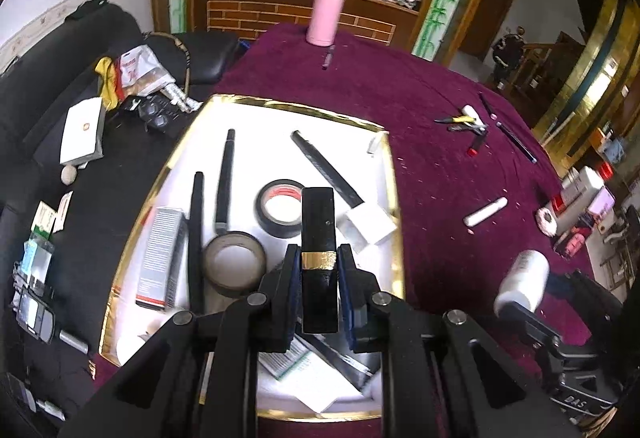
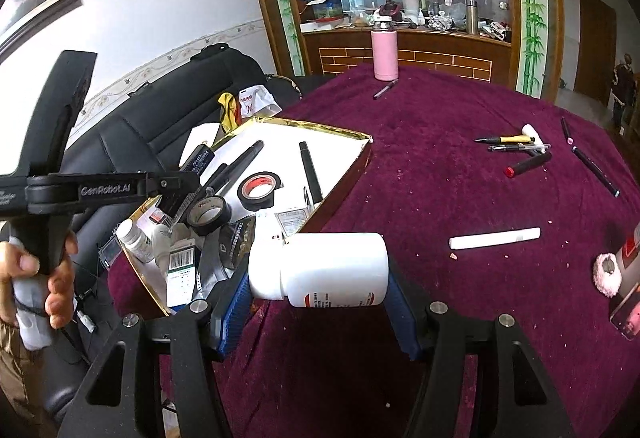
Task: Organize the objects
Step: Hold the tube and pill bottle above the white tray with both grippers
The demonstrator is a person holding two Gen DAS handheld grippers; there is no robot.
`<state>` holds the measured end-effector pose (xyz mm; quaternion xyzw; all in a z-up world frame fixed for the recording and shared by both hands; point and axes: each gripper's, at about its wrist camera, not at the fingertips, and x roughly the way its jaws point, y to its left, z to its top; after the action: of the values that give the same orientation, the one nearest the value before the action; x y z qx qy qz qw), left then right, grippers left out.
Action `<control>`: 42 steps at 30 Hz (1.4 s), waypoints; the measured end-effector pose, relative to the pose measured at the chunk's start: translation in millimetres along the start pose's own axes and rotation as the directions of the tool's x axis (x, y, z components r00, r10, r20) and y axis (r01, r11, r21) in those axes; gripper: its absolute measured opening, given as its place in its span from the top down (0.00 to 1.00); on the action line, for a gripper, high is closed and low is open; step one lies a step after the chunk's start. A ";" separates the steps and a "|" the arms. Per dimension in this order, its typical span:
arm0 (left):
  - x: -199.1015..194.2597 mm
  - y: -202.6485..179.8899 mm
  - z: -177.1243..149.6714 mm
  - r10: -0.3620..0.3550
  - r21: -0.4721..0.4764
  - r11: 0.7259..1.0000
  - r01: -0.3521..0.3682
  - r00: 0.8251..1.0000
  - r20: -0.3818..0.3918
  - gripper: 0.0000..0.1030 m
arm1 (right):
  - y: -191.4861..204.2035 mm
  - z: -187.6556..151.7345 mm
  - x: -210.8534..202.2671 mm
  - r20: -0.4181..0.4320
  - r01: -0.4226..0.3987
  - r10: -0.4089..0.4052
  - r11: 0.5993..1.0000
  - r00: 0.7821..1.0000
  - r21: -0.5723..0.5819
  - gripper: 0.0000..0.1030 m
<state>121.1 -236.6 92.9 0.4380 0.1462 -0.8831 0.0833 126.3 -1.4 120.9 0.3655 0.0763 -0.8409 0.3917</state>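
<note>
Left tongs (image 1: 318, 262) clamp black gold-banded tube (image 1: 318, 222) upright over gold-rimmed tray (image 1: 394, 174); right tongs (image 2: 320, 270) grip white bottle (image 2: 332, 264) crosswise, tray to their left.

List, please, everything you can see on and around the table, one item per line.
box: one, gold-rimmed, white inside, left on the cloth
tape rolls: two, black, in the box
pink flask: one, far table edge
white stick: one, on the maroon cloth
pens: several, mostly black, far right
black case: one, gold band, in left tool
white bottle: one, sideways in right tool
</note>
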 end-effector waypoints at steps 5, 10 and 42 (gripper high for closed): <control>12.1 24.5 9.4 -0.001 -0.059 0.998 0.000 1.000 -0.026 0.83 | 2.6 4.6 5.1 -0.004 -0.006 0.006 1.000 1.000 -0.007 0.36; 22.5 38.6 23.4 0.000 -0.084 0.996 -0.004 0.999 -0.044 0.83 | 5.6 8.5 11.5 -0.013 -0.007 0.006 1.000 1.000 -0.017 0.36; 111.8 51.4 83.6 -0.030 -0.119 0.993 0.015 0.991 -0.131 0.83 | -6.1 80.9 104.9 -0.073 0.017 -0.021 0.999 0.997 -0.047 0.36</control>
<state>5.2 -314.9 42.2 0.4883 0.2081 -0.8428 0.0892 32.4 -94.1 107.5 0.3864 0.1137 -0.8285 0.3890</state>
